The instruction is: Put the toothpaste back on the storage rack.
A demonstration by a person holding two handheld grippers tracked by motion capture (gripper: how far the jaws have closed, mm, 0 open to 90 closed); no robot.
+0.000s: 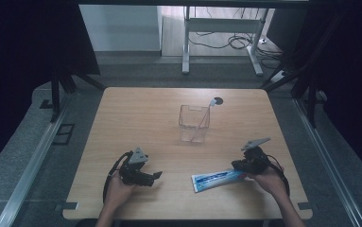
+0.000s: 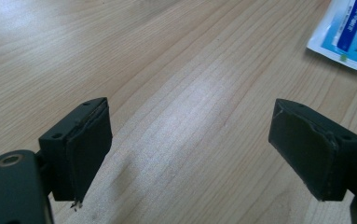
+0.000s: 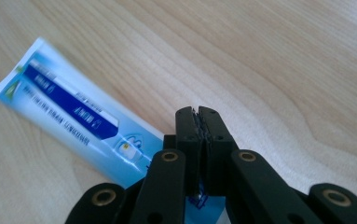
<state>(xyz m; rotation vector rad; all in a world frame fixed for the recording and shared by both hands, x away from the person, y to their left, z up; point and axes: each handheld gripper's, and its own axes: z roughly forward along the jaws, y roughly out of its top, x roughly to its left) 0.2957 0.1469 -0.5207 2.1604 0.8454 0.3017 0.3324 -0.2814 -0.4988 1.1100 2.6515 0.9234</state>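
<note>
A blue and white toothpaste tube [image 1: 216, 179] lies flat on the wooden table [image 1: 136, 113], near the front edge. My right gripper [image 1: 236, 166] sits over the tube's right end, its jaws pressed together with nothing visible between the tips. In the right gripper view the tube [image 3: 73, 112] runs out from under the shut right gripper [image 3: 198, 116] toward the upper left. My left gripper [image 1: 157, 176] rests left of the tube with a gap between them. It stands open [image 2: 190, 140] over bare wood, with the tube's flat end [image 2: 348, 32] at the top right.
A clear plastic cup [image 1: 194, 124] stands upright at the table's middle, with a thin white-tipped stick [image 1: 211, 102] leaning in it. A dark round hole [image 1: 218, 100] is in the tabletop behind it. Black curtains flank both sides.
</note>
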